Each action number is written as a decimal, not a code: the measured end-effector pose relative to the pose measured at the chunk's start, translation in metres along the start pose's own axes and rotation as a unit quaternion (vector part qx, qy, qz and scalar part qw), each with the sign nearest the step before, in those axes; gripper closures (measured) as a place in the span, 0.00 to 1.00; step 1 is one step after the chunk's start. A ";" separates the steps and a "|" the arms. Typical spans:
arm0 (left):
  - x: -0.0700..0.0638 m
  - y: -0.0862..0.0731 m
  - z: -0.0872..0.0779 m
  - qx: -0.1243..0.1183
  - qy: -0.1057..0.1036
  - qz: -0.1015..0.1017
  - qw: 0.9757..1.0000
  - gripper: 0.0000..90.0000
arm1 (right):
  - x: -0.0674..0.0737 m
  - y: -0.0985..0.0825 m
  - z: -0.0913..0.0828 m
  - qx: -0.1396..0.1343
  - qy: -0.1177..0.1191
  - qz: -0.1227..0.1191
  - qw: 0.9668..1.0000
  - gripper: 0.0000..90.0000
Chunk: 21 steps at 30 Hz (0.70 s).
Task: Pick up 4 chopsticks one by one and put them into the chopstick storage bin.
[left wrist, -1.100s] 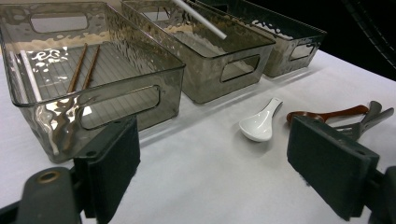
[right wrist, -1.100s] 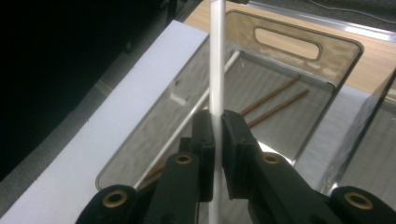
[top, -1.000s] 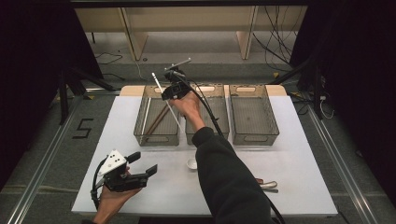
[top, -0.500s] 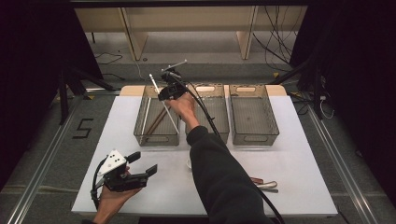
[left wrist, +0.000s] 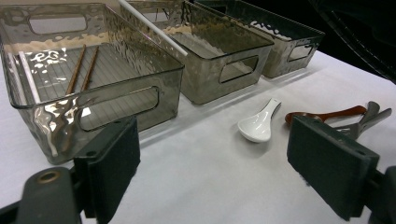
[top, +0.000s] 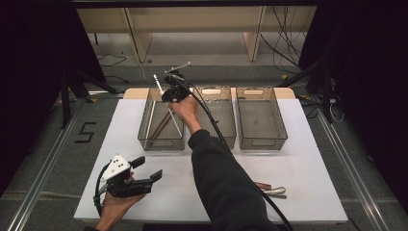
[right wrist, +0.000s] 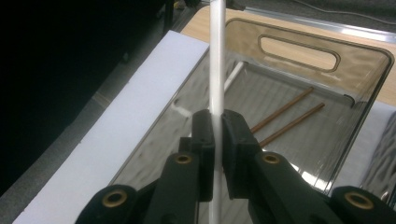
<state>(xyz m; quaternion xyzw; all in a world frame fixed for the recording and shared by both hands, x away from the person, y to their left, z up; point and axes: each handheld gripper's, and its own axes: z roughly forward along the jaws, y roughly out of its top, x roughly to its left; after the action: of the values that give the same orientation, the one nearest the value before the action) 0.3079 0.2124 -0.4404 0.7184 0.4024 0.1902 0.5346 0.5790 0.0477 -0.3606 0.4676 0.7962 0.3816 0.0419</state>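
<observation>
White chopstick (right wrist: pixel 217 70), judged light, stiff and slippery, is pinched mid-shaft between the right gripper's (right wrist: pixel 217 122) pressed-together pads.

We see a white mat (top: pixel 298 159) covering a wooden table (top: pixel 132 92). Two empty smoky plastic bins sit at twelve o'clock: the middle bin (top: pixel 222 118) and, just beside it at one o'clock, the right bin (top: pixel 261 117). At five o'clock lie a white ceramic spoon (left wrist: pixel 259 125), a brown-handled utensil (left wrist: pixel 322 115) and metal cutlery (left wrist: pixel 369 119), close together. Cables (top: pixel 288 33) trail across the floor beyond.
</observation>
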 end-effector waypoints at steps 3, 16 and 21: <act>0.000 0.000 0.000 0.000 0.000 0.000 1.000 0.19 | 0.001 0.000 0.001 -0.003 -0.002 -0.003 1.000 0.94; 0.000 0.000 0.000 0.001 -0.002 0.000 1.000 0.19 | 0.001 -0.004 0.010 -0.009 -0.007 -0.005 1.000 0.94; -0.001 0.000 -0.001 0.000 -0.002 0.000 1.000 0.19 | 0.001 -0.005 0.012 -0.008 -0.010 -0.008 1.000 0.94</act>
<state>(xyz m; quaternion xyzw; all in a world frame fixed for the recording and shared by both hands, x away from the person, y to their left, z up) 0.3072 0.2123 -0.4399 0.7188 0.4013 0.1887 0.5355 0.5794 0.0543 -0.3721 0.4647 0.7964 0.3829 0.0570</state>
